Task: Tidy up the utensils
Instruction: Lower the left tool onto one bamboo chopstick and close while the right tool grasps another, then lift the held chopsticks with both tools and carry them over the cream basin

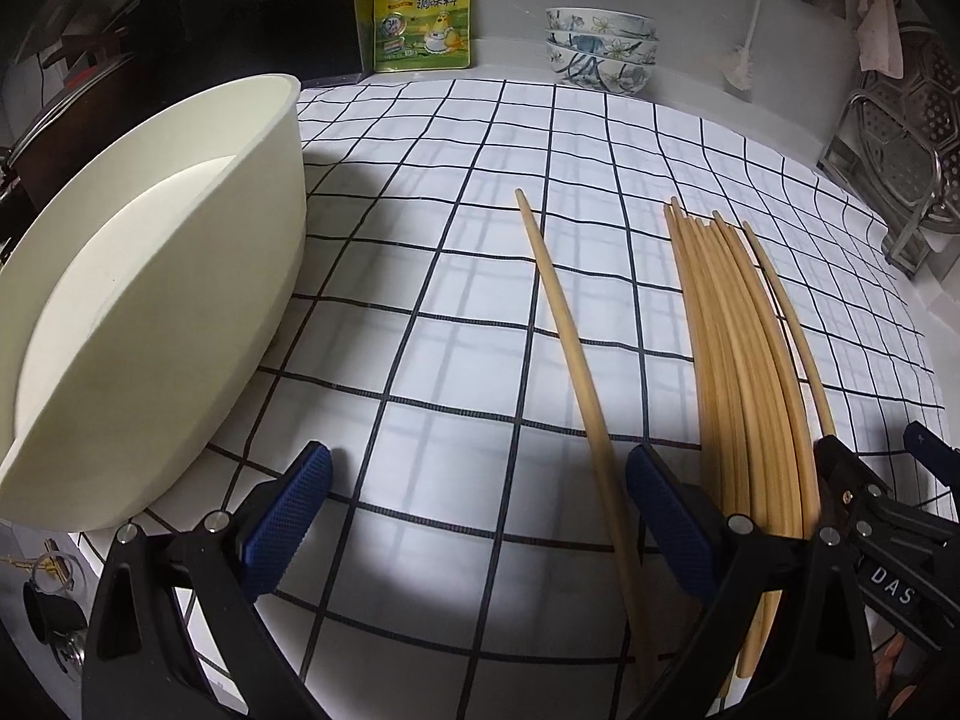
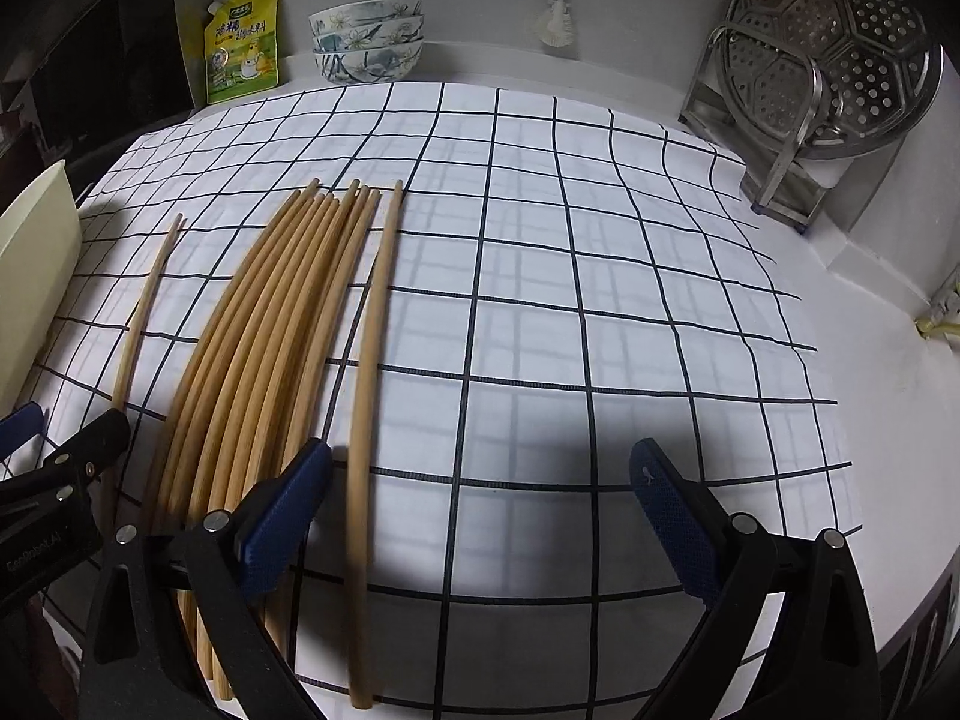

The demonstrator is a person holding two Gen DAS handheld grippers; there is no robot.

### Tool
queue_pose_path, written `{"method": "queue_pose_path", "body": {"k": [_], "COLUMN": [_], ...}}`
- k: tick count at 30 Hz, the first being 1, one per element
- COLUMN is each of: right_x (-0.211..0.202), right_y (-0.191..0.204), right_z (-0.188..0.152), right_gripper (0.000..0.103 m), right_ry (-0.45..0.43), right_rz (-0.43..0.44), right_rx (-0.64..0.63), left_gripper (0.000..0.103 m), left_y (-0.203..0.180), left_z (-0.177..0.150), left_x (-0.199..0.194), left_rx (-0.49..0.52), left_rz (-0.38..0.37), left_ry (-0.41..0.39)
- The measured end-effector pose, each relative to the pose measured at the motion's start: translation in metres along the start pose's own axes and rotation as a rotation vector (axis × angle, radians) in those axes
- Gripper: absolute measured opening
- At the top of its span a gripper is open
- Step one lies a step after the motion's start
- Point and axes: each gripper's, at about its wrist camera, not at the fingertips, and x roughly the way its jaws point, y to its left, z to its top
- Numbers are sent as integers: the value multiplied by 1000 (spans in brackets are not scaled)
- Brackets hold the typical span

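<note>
Several wooden chopsticks lie in a bundle (image 1: 738, 372) on the checked cloth (image 1: 456, 276); the bundle also shows in the right wrist view (image 2: 258, 348). One single chopstick (image 1: 576, 360) lies left of the bundle, inside the span of my open left gripper (image 1: 480, 504). Another single chopstick (image 2: 372, 360) lies right of the bundle, between the fingers of my open right gripper (image 2: 480, 504). A cream tub (image 1: 150, 300) stands at the left. Both grippers hover low over the near ends of the chopsticks, side by side, holding nothing.
Stacked floral bowls (image 1: 600, 48) and a yellow seasoning pouch (image 1: 420, 12) stand at the back wall. A metal rack with a steamer plate (image 2: 834, 60) stands at the right. A white brush (image 2: 555, 18) hangs on the wall. The cloth's right part (image 2: 630, 300) is bare.
</note>
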Motion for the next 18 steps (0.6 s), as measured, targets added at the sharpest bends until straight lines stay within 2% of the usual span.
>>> {"method": "queue_pose_path", "body": {"k": [4,5,7,9,10,12,13,14,15,16,17,18], "right_x": [-1,-2,-2,-2,-3,-4,-5,-6,-7,-8,-9,-9], "right_y": [4,5,5,5,5,9,11,13,15,18,19,19], "right_z": [0,0,-1,-1,-2,-2,-1,-2,-2,-2,-2,-2], "right_gripper": [94,94,92,86,81,70,62,50,44,30,13,6], "right_ry": [-24,-30,-37,-35,-36,-40,-40,-41,-43,-46,-45,-44], "right_rz": [-11,-12,-6,26,38,66,86,103,119,115,121,124], "right_rx": [-21,-26,-29,-23,-23,-30,-36,-40,-43,-53,-56,-51], "left_gripper": [95,92,79,63,60,41,34,21,8,8,7,7], "left_y": [-3,-4,-9,-14,-15,-16,-17,-18,-18,-18,-19,-19], "left_z": [5,5,5,3,2,1,0,0,0,1,1,1], "left_x": [2,2,0,-3,-5,-8,-8,-9,-9,-9,-9,-9], "left_rx": [6,10,35,54,58,62,65,69,72,74,75,79], "left_rz": [-12,-13,-9,-24,-31,-43,-48,-60,-74,-90,-104,-119], "left_ry": [-10,-12,-25,-30,-29,-31,-31,-30,-25,-18,-14,-10]}}
